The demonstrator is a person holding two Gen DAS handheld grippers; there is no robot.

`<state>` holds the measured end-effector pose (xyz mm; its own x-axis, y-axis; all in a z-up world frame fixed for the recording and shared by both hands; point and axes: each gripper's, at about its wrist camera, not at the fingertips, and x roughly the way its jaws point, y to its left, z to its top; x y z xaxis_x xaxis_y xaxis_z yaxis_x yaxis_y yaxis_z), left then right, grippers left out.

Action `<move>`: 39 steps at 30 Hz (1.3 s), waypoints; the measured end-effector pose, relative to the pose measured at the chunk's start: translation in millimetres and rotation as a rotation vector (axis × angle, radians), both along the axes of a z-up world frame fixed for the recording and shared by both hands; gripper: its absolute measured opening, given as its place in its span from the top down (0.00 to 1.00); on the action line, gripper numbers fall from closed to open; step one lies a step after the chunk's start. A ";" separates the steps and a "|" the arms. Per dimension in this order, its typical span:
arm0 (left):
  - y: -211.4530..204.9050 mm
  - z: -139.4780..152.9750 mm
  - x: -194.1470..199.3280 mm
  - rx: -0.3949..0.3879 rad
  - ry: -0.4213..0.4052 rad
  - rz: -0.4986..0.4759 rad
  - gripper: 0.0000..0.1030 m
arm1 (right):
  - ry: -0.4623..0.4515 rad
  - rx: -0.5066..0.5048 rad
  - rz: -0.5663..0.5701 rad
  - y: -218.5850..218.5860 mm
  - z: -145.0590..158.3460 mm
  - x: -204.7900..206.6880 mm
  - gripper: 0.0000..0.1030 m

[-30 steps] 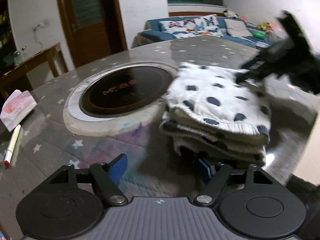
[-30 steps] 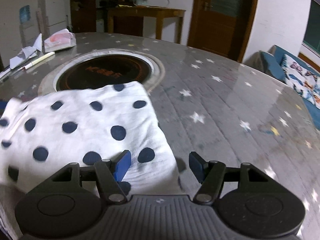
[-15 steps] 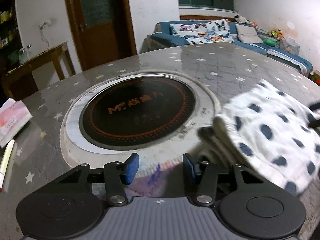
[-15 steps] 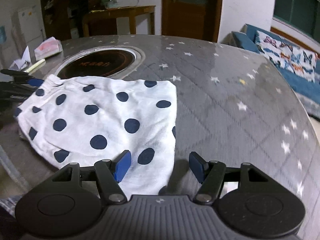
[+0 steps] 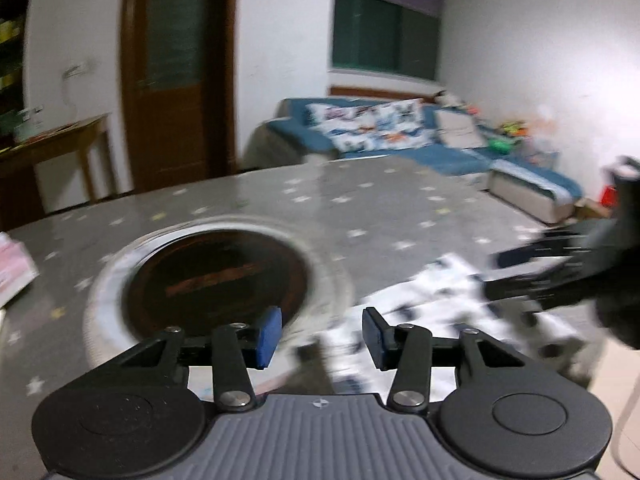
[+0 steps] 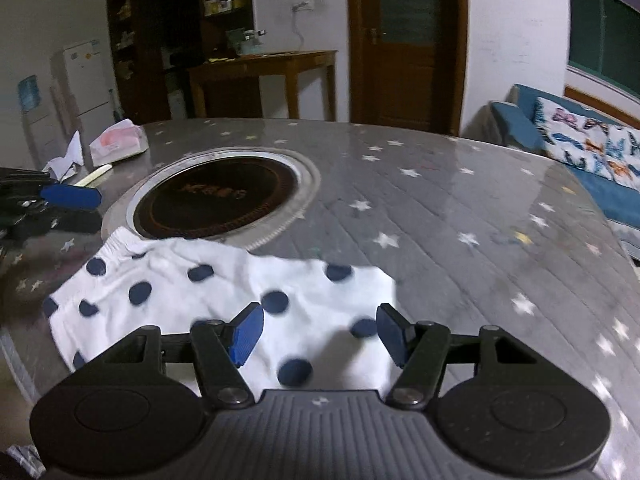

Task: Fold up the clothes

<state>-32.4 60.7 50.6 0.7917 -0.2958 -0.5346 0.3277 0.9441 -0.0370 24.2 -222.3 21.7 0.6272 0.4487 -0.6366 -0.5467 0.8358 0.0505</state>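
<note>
Lying folded on the table (image 6: 460,208), near its front edge: the garment (image 6: 224,300), white with dark dots, its elastic hem touching the rim of the hob (image 6: 216,198) set into the tabletop

Hovering above the garment's near part: the right gripper (image 6: 318,330), jaws parted with nothing pressed between the pads, cloth showing through the gap from below

Hanging over the hob's near rim, just left of the garment (image 5: 432,312): the left gripper (image 5: 318,332), jaws closing on empty air, no cloth between the blue pads; blurring badly in this view

Reaching in from the right edge of the left view: the right gripper (image 5: 516,272), fingers pointing over the garment

Showing at the left edge of the right view: the left gripper (image 6: 76,206), just beside the hob and apart from the cloth

Lying at the table's far left: a tissue pack (image 6: 118,142), crumpled paper (image 6: 68,158) and a pen (image 6: 94,174)

Standing behind the table: a sofa (image 5: 420,140), a door (image 6: 404,40) and a desk (image 6: 264,72)
</note>
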 end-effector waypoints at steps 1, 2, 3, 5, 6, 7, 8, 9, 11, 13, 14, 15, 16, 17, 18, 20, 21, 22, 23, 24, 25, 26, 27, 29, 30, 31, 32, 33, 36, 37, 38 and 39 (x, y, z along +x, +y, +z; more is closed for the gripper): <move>-5.7 0.5 -0.7 -0.004 -0.004 -0.024 0.56 | 0.005 -0.002 0.005 5.1 -1.4 4.7 0.39; -11.5 -0.8 0.8 -0.003 0.000 -0.044 0.58 | 0.010 -0.003 0.010 10.2 -2.8 9.3 0.39; -16.4 -2.5 1.9 -0.002 0.008 -0.051 0.61 | 0.017 -0.005 0.013 16.2 -5.8 13.7 0.40; -22.7 -9.2 10.5 0.002 0.034 -0.059 0.65 | 0.032 -0.008 0.013 22.3 -10.1 22.9 0.40; -24.5 -13.8 14.6 0.006 0.047 -0.056 0.66 | 0.040 -0.009 0.015 24.8 -12.6 26.7 0.40; -25.3 -18.5 18.8 0.009 0.060 -0.052 0.66 | 0.044 -0.013 0.013 26.7 -15.0 29.9 0.41; -25.4 -24.1 22.6 0.014 0.073 -0.046 0.69 | 0.045 -0.020 0.008 28.5 -17.6 33.0 0.42; -24.4 -28.6 26.2 0.019 0.085 -0.036 0.71 | 0.050 -0.022 0.004 29.1 -19.3 35.2 0.42; -20.3 -35.3 30.0 0.020 0.102 -0.022 0.71 | 0.058 -0.024 0.000 28.1 -23.5 39.0 0.42; -16.9 -39.1 31.7 0.017 0.110 -0.012 0.71 | 0.052 -0.024 0.003 27.8 -23.9 39.6 0.42; -16.9 -36.8 29.0 0.013 0.105 -0.015 0.71 | 0.044 -0.018 0.003 27.1 -21.4 37.5 0.42; -16.9 -34.6 26.4 0.010 0.099 -0.018 0.71 | 0.036 -0.011 0.004 26.5 -18.8 35.3 0.42; -16.9 -32.3 23.8 0.007 0.094 -0.021 0.71 | 0.027 -0.003 0.009 25.7 -15.4 31.4 0.42; -16.9 -30.0 21.1 0.004 0.088 -0.024 0.71 | 0.018 0.004 0.020 26.1 -11.8 27.0 0.42; -17.0 -27.7 18.5 0.001 0.082 -0.027 0.71 | 0.008 0.008 0.036 26.9 -8.3 21.5 0.42; -18.1 -23.7 14.6 -0.004 0.070 -0.036 0.71 | -0.012 0.011 0.078 30.4 -1.6 8.2 0.42; -19.3 -22.3 12.3 -0.005 0.065 -0.041 0.71 | -0.018 0.014 0.103 32.1 0.7 0.9 0.42; -20.8 -21.8 10.9 -0.004 0.060 -0.046 0.71 | -0.023 0.016 0.127 34.4 2.6 -6.4 0.42; -22.1 -21.3 9.5 -0.003 0.055 -0.050 0.71 | -0.028 0.018 0.151 36.7 4.5 -13.8 0.42; -23.1 -21.8 7.8 0.002 0.050 -0.053 0.71 | -0.030 0.022 0.172 38.5 5.1 -21.2 0.42; -25.0 -23.0 7.9 0.008 0.049 -0.055 0.71 | -0.033 0.027 0.192 40.3 5.6 -28.6 0.41; -25.5 -25.2 7.7 0.014 0.053 -0.056 0.71 | -0.030 0.032 0.204 41.8 4.8 -33.4 0.41; -26.1 -27.3 7.5 0.020 0.056 -0.056 0.71 | -0.027 0.037 0.216 43.3 3.9 -38.1 0.41; -26.2 -32.9 8.4 0.032 0.066 -0.053 0.71 | -0.018 0.029 0.241 51.2 -2.1 -49.1 0.41; -26.5 -34.7 7.7 0.038 0.065 -0.051 0.71 | -0.021 0.014 0.253 54.4 -6.1 -53.7 0.41; -26.9 -36.4 7.1 0.044 0.064 -0.050 0.71 | -0.033 -0.007 0.260 57.8 -9.6 -58.5 0.41; -27.2 -37.9 6.3 0.049 0.063 -0.049 0.71 | -0.044 -0.025 0.266 59.8 -11.5 -62.6 0.41; -27.7 -36.3 4.1 0.050 0.057 -0.050 0.71 | -0.056 -0.042 0.271 61.6 -13.2 -66.6 0.41; -29.7 -31.2 -3.2 0.053 0.034 -0.055 0.70 | -0.099 -0.038 0.276 59.7 -7.3 -77.1 0.39; -31.0 -29.9 -5.8 0.055 0.025 -0.058 0.70 | -0.107 -0.022 0.276 58.1 -4.5 -79.4 0.37; -31.9 -29.8 -7.3 0.057 0.021 -0.059 0.70 | -0.113 -0.006 0.276 57.2 -3.2 -80.7 0.37; -32.4 -31.3 -7.5 0.057 0.025 -0.059 0.70 | -0.108 -0.008 0.278 58.5 -5.2 -81.3 0.37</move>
<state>-40.0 28.3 19.4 0.7601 -0.3095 -0.5713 0.3821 0.9241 0.0078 -57.1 -163.8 16.4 0.5452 0.6079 -0.5773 -0.7564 0.6536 -0.0260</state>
